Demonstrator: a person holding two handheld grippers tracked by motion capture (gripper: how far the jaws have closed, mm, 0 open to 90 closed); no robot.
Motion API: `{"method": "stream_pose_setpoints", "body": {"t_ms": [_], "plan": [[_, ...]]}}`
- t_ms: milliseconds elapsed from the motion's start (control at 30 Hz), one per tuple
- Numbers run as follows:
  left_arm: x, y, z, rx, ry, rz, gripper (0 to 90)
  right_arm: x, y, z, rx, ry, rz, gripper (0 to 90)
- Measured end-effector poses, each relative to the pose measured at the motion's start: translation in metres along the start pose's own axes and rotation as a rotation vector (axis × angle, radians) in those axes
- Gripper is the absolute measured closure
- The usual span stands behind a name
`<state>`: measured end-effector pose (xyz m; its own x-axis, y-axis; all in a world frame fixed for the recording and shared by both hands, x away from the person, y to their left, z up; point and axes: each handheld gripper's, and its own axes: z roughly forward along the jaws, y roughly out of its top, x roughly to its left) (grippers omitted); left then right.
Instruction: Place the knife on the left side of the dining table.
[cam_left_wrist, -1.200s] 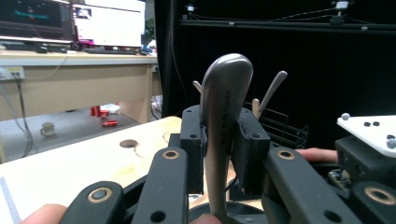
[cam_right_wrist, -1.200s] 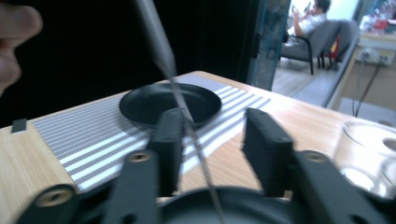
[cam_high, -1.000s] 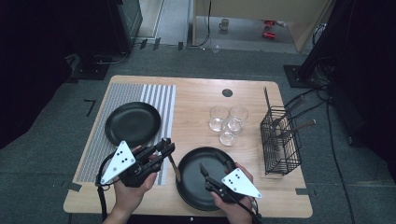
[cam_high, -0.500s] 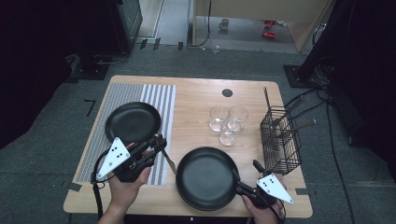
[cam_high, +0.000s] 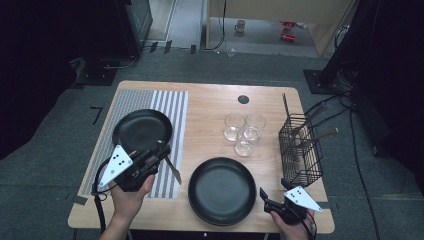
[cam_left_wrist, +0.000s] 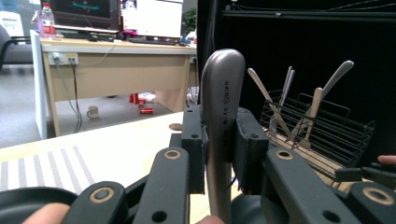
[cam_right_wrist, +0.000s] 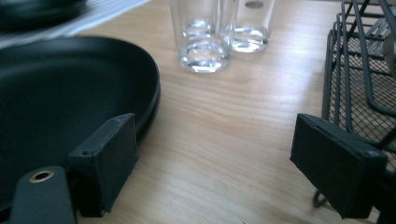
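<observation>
Cutlery is held in the left gripper (cam_high: 159, 155): a metal knife (cam_left_wrist: 219, 121) is clamped between its two black pads (cam_left_wrist: 194, 140), the rounded handle end standing up past them in the left gripper view. From above, the blade is seen slanting down over the striped mat (cam_high: 172, 107), close beside the rim of the far black plate (cam_high: 142, 131) that lies on that mat. Whether the blade tip touches the mat cannot be told from this height.

The right gripper (cam_right_wrist: 215, 163) is seen low at the near edge of the wooden table (cam_high: 210, 100), at the right of the near black plate (cam_high: 222, 190). Its jaws have just been opening and now stand wide apart, with bare table wood between them; one pad (cam_right_wrist: 105, 163) sits just beside the plate's rim, the other close to the wire cutlery basket (cam_high: 299, 152).

Three clear glasses (cam_high: 244, 132) are grouped together near the table's middle, between the mat and the basket. Several pieces of cutlery are propped upright in the basket, leaning against its wire walls.
</observation>
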<state>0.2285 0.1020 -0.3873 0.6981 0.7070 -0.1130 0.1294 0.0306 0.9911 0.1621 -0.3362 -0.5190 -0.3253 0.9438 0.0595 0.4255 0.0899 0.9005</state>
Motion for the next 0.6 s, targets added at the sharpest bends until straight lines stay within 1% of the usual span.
{"method": "stream_pose_setpoints", "body": {"t_ms": [67, 100, 200, 300, 400, 600], "plan": [[0.002, 0.000, -0.001, 0.001, 0.003, 0.000, 78.0, -0.002, -0.001, 0.000, 0.039, -0.012, -0.022, 14.3], [0.003, -0.001, -0.001, 0.000, 0.001, 0.000, 78.1, -0.002, 0.000, 0.001, 0.058, -0.004, -0.034, 14.2], [0.005, -0.002, -0.001, 0.000, 0.007, -0.001, 78.1, -0.002, -0.001, 0.003, 0.123, -0.004, -0.078, 13.1], [0.006, -0.002, -0.001, 0.000, 0.010, -0.004, 78.2, -0.002, 0.001, 0.007, 0.164, 0.002, -0.098, 13.3], [0.006, -0.002, -0.002, -0.001, 0.009, 0.000, 78.2, -0.001, 0.001, 0.010, 0.174, -0.016, -0.129, 13.3], [0.009, -0.003, -0.002, -0.003, 0.016, -0.005, 78.3, -0.001, 0.002, 0.012, 0.183, -0.030, -0.151, 14.1]]}}
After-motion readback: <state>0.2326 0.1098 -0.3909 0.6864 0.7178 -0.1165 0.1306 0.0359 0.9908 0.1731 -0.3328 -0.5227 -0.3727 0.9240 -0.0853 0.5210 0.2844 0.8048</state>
